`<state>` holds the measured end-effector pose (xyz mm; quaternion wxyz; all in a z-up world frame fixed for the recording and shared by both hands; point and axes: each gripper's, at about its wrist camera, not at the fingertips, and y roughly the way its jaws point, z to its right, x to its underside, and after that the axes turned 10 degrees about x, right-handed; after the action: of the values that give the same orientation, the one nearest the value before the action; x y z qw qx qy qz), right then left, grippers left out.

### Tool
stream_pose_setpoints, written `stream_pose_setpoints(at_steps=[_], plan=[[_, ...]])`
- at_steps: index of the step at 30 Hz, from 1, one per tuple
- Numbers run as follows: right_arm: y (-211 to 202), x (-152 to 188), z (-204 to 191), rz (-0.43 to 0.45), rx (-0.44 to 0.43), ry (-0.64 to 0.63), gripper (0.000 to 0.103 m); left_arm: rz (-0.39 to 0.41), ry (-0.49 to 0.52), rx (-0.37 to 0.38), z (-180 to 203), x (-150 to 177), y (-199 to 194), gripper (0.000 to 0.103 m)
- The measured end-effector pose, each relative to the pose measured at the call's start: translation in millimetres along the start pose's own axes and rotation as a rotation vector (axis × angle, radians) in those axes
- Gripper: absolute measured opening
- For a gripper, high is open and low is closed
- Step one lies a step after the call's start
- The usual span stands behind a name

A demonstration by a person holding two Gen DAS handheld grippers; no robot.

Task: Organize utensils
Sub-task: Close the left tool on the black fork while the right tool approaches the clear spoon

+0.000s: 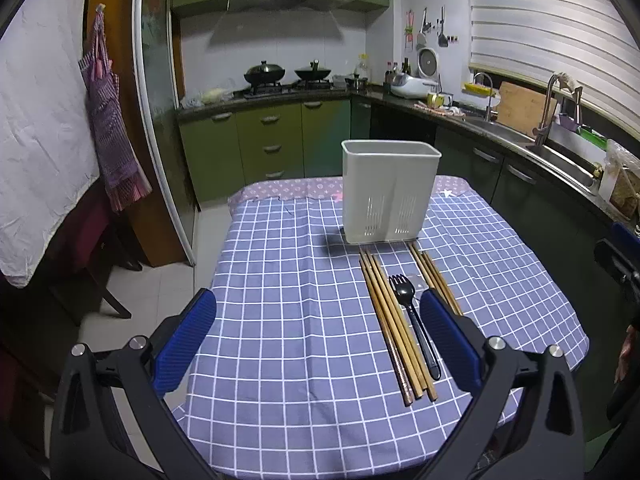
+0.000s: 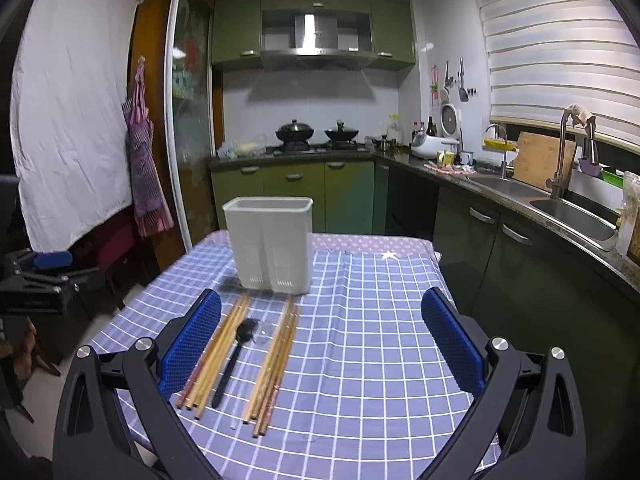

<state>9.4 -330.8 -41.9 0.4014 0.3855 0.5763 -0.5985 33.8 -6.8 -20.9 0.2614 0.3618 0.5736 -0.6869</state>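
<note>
Desk (image 1: pixel 280 320) w/ blue-and-white checked cloth, soft, creased down the middle; a mauve dotted cloth (image 1: pixel 280 190) peeks out at the far edge. Utensil holder (image 1: pixel 390 192): off-white plastic, rectangular, rounded rim, slotted drain holes low on the front, stands upright at 12 o'clock of the utensils, just beyond their far tips. Utensils lie flat, roughly parallel: left bundle of chopsticks (image 1: pixel 390 320), bamboo-coloured, thin straight sticks touching each other; black fork (image 1: pixel 414 320), glossy plastic, tines toward the holder, just beside them at 3 o'clock; right bundle of chopsticks (image 2: pixel 276 364) beyond the fork, partly hidden in the left view by a finger. Something clear and small (image 2: pixel 264 334) sits btwn fork and right bundle; can't tell what. Left gripper (image 1: pixel 318 344): black frame, blue ribbed pads, fingers spread wide, nothing btwn them but cloth and the left chopsticks below. Right gripper (image 2: pixel 320 344): same build, fingers spread wide, holding nothing; its left finger overlaps the left bundle in view. Around: green cabinets (image 2: pixel 308 196), steel sink (image 2: pixel 576 216) at 3 o'clock, two black woks (image 2: pixel 312 132) on the stove at 12.
</note>
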Motion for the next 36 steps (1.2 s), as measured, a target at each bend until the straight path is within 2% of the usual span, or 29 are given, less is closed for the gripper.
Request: stream_pose_setpoints(at_steps=[2, 5, 9, 11, 12, 14, 17, 18, 20, 22, 24, 27, 29, 31, 36], plan=[[16.2, 1.3, -1.1, -0.030, 0.004, -0.027, 0.099, -0.025, -0.003, 0.009, 1.4, -4.1, 10.9, 0.097], [49.5, 0.8, -0.2, -0.121, -0.032, -0.056, 0.099, -0.117, -0.007, 0.048, 7.7, -14.1, 43.5, 0.097], [117.1, 0.6, 15.6, -0.379, -0.159, -0.013, 0.099, -0.261, -0.030, 0.115, 16.0, -28.8, 90.7, 0.097], [150.7, 2.5, 24.5, -0.520, -0.141, 0.001, 0.099, -0.311, -0.043, 0.136, 20.3, -32.8, 111.8, 0.097], [162.3, 3.4, 28.0, -0.560, -0.134, -0.004, 0.099, -0.345, -0.044, 0.136, 24.5, -35.7, 125.9, 0.097], [179.1, 6.6, 33.2, -0.606, -0.124, -0.024, 0.097, -0.399, -0.046, 0.142, 31.7, -36.8, 146.3, 0.097], [200.5, 5.2, 45.4, -0.685, -0.101, -0.028, 0.085, -0.498, -0.061, 0.162, 44.6, -32.3, 172.3, 0.096], [204.4, 4.8, 46.4, -0.704, -0.108, -0.024, 0.085, -0.526, -0.061, 0.169, 48.9, -30.2, 174.8, 0.094], [215.0, 6.1, 50.9, -0.741, -0.104, -0.027, 0.085, -0.592, -0.067, 0.176, 58.4, -25.8, 183.7, 0.073], [223.0, 9.5, 53.9, -0.766, -0.107, -0.023, 0.083, -0.663, -0.082, 0.171, 66.4, -20.8, 193.1, 0.066], [228.4, 13.1, 54.9, -0.793, -0.122, -0.012, 0.081, -0.702, -0.085, 0.152, 71.9, -17.8, 199.0, 0.060], [230.6, 17.1, 51.1, -0.800, -0.152, -0.019, 0.081, -0.723, -0.085, 0.127, 76.6, -17.5, 204.6, 0.049], [231.6, 20.6, 47.7, -0.805, -0.174, -0.021, 0.081, -0.748, -0.111, 0.125, 78.0, -15.8, 211.1, 0.030], [229.5, 22.4, 44.4, -0.805, -0.184, -0.021, 0.081, -0.769, -0.129, 0.129, 81.8, -15.0, 220.5, 0.022], [229.4, 21.9, 46.5, -0.799, -0.199, -0.009, 0.081, -0.797, -0.124, 0.084, 88.1, -14.7, 238.5, 0.020]])
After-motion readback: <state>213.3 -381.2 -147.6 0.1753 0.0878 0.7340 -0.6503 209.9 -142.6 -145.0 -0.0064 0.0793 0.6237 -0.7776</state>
